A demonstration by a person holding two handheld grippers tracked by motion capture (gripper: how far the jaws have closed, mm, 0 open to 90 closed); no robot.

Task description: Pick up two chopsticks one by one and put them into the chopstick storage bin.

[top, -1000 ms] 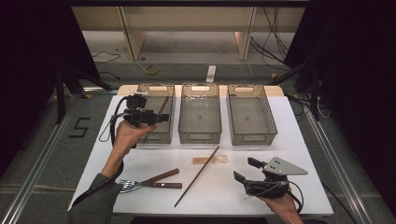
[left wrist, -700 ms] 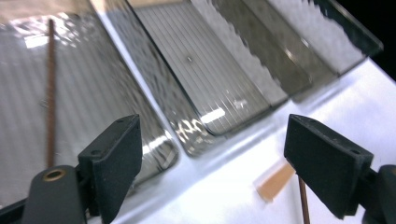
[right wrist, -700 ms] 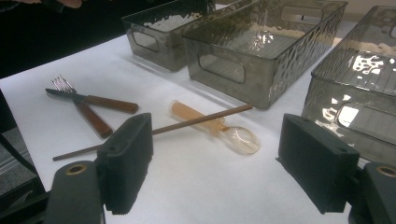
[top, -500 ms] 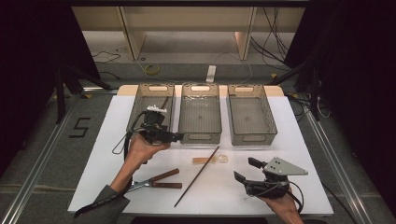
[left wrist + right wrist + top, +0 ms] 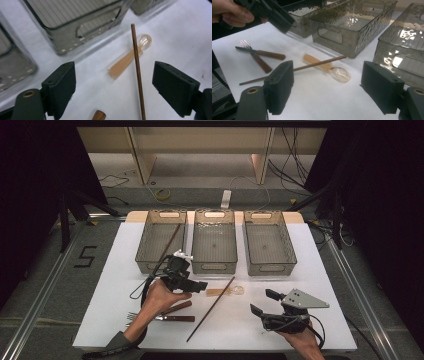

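At the left of the high view, my left gripper [image 5: 196,285] hangs just in front of the three bins, jaws wide apart and holding nothing. In the left gripper view the chopstick [image 5: 137,70] stands between the two pads, nearer the right one, and it crosses over the small spoon [image 5: 128,60] in the upper middle of the frame. I judge the step is to pick up this chopstick, which lies on the white table [image 5: 110,285] in the lower middle of the high view. To do it well I would centre the stick between the pads, go down low, and close below the crossing so the spoon is not taken too. At lower right, my right gripper [image 5: 261,303] rests wide open and empty, so I leave it parked. One chopstick [image 5: 170,241] lies already in the left bin [image 5: 144,237], so I think that is the place for this one
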